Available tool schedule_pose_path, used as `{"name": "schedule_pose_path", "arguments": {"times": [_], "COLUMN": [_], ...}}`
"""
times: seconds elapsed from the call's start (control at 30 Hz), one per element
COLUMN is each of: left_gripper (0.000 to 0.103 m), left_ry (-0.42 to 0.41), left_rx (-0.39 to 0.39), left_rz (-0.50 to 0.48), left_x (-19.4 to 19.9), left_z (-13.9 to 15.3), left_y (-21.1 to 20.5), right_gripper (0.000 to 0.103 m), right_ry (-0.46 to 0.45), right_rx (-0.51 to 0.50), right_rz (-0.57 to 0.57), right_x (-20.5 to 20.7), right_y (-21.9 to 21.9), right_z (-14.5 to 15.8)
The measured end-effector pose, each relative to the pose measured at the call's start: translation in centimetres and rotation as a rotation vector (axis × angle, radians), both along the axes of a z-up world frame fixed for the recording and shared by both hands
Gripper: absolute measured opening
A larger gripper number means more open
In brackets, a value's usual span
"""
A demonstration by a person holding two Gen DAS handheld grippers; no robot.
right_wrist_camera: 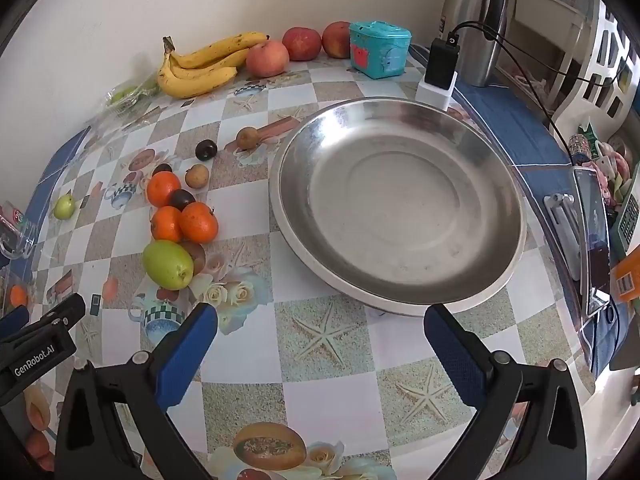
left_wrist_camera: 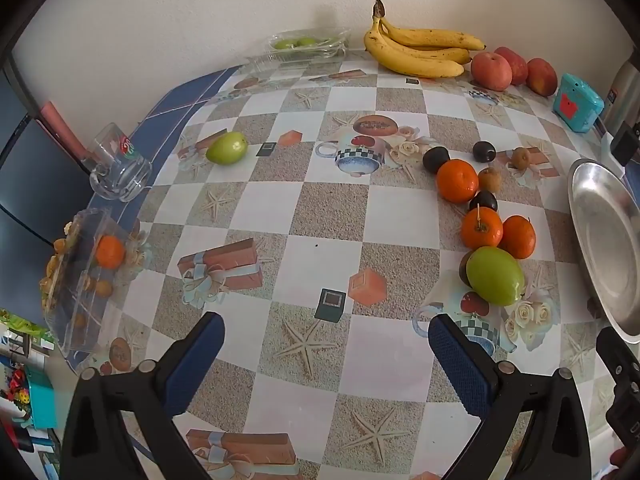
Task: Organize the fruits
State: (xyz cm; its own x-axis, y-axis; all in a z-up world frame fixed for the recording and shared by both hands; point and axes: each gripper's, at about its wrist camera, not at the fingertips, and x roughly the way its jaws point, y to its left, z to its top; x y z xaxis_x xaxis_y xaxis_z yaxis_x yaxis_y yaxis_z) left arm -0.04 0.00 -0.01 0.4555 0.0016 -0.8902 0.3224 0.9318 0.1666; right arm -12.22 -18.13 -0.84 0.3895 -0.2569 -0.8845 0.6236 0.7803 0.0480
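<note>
A pile of loose fruit lies on the patterned table: three oranges point(left_wrist_camera: 481, 228), a green fruit point(left_wrist_camera: 495, 276), small dark fruits point(left_wrist_camera: 436, 159) and small brown fruits point(left_wrist_camera: 490, 179); the pile also shows in the right wrist view point(right_wrist_camera: 182, 220). A second green fruit point(left_wrist_camera: 226, 148) lies apart to the left. An empty steel dish point(right_wrist_camera: 400, 204) stands right of the pile. Bananas point(left_wrist_camera: 420, 50) and three apples point(left_wrist_camera: 491, 71) lie at the back wall. My left gripper point(left_wrist_camera: 326, 354) is open and empty above the table, left of the near green fruit. My right gripper point(right_wrist_camera: 320, 340) is open and empty before the dish's near rim.
A clear box holding an orange point(left_wrist_camera: 109, 252) and small fruits sits at the table's left edge, a glass mug point(left_wrist_camera: 120, 168) behind it. A plastic tray with green fruits point(left_wrist_camera: 308, 44) is at the back. A teal box point(right_wrist_camera: 378, 50), charger point(right_wrist_camera: 440, 68), steel flask point(right_wrist_camera: 476, 20) and phone on a stand point(right_wrist_camera: 592, 236) are right.
</note>
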Motion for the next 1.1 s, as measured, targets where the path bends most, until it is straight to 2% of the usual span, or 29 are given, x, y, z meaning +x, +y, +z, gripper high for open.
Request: {"name": "schedule_pose_path", "arguments": {"times": [1.1], "left_gripper": [0.103], "left_ry": [0.002], "left_rx": [0.0], "left_rz": [0.001], "left_x": [-0.01], "left_z": [-0.01], "left_y": [0.04], "right_gripper": [0.103], "right_ry": [0.001], "right_rx": [-0.022], "right_rz": [0.009], "right_x": [0.45], "right_y": [0.26], "right_z": [-0.21]}}
